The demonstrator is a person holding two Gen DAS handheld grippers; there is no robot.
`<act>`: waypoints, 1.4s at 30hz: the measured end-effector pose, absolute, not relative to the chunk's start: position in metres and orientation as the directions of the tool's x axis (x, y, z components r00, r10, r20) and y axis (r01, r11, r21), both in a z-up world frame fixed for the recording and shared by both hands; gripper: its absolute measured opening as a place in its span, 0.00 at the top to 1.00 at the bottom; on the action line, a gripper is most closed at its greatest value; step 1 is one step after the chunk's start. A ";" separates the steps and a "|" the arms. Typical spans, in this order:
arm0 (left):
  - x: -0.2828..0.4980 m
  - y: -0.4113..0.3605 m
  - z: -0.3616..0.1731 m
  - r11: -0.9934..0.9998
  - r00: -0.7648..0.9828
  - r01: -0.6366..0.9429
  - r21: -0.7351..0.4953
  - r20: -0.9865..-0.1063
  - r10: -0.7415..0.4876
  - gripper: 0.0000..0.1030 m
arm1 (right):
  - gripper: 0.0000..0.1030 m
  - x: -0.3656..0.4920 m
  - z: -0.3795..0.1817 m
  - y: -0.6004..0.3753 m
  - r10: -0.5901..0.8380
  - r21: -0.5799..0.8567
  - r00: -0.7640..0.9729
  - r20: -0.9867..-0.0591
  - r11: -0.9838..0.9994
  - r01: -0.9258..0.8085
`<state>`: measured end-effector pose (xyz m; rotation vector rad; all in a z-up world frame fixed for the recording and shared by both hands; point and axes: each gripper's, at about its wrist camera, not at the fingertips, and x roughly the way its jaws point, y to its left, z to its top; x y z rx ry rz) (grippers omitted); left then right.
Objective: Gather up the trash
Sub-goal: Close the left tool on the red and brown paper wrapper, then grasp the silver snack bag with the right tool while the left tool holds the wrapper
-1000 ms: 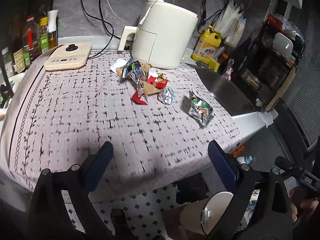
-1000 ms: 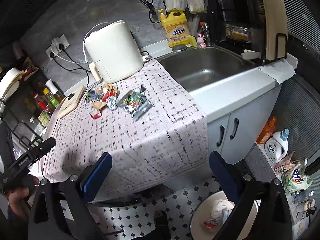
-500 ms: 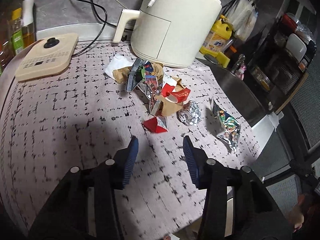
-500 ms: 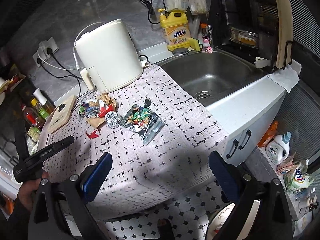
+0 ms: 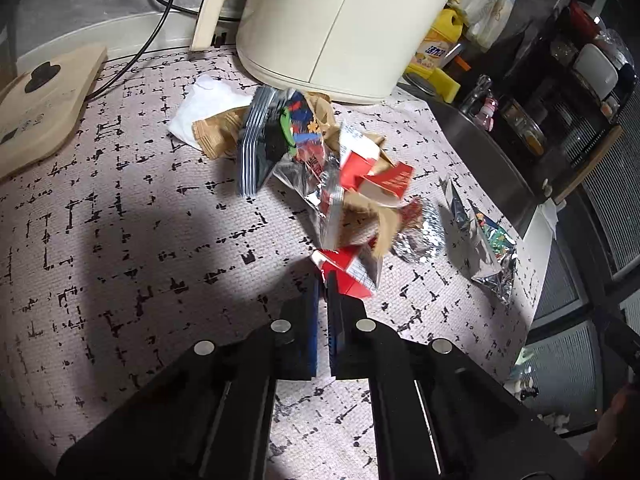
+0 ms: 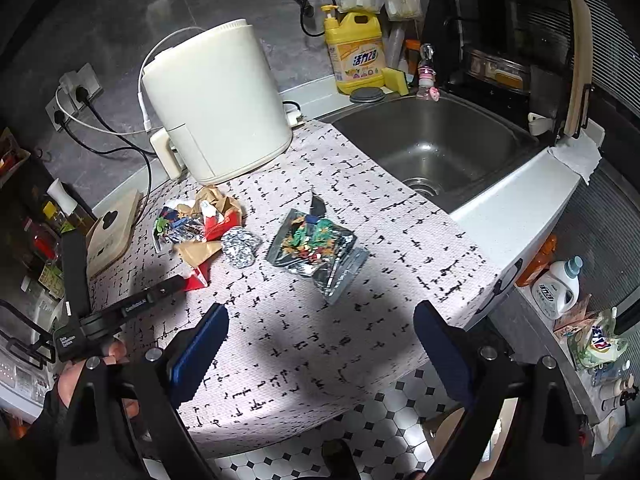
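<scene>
- Left gripper (image 5: pixel 323 276): blue-padded fingers pressed nearly together, pinching the near edge of a small red-and-white folded paper carton scrap (image 5: pixel 349 272) on the grey black-dashed tablecloth (image 5: pixel 120 240).
- Heaped at 12 o'clock from that scrap: brown paper, red card and foil wrappers forming a crumpled trash pile (image 5: pixel 320 168), touching the base of a cream cylindrical air fryer (image 5: pixel 340 20).
- At 2 o'clock from the scrap: crumpled silver foil ball (image 5: pixel 424 236); just beyond it, at 3 o'clock, a torn silver snack bag with colourful print (image 5: pixel 484 248).
- Right gripper (image 6: pixel 320 348): fingers spread wide, empty, hovering above the cloth's near edge, snack bag at its 12 o'clock.
- Steel sink (image 6: pixel 444 148) at 1 o'clock, well apart from the trash.
</scene>
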<state>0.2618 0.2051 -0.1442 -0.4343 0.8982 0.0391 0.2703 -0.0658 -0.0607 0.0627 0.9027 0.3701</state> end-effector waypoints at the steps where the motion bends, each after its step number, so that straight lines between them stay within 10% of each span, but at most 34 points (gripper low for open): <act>1: 0.259 0.208 -0.142 0.912 0.640 -0.223 -0.344 -0.758 -0.130 0.97 | 0.11 0.270 -0.060 -0.062 0.343 0.205 0.558 -0.756 0.933 -0.296; 20: 0.199 0.261 -0.127 0.850 0.664 -0.377 -0.369 -0.747 -0.030 0.97 | 0.20 0.332 -0.078 0.019 0.400 0.166 0.479 -0.782 0.873 -0.458; 33: 0.166 0.280 -0.089 0.837 0.715 -0.442 -0.324 -0.690 0.111 0.97 | 0.08 0.373 -0.133 0.009 0.273 0.120 0.426 -0.862 0.928 -0.352; 42: 0.159 0.285 -0.067 0.846 0.749 -0.430 -0.316 -0.648 0.138 0.97 | 0.61 0.373 -0.132 0.006 0.302 0.137 0.437 -0.847 0.919 -0.370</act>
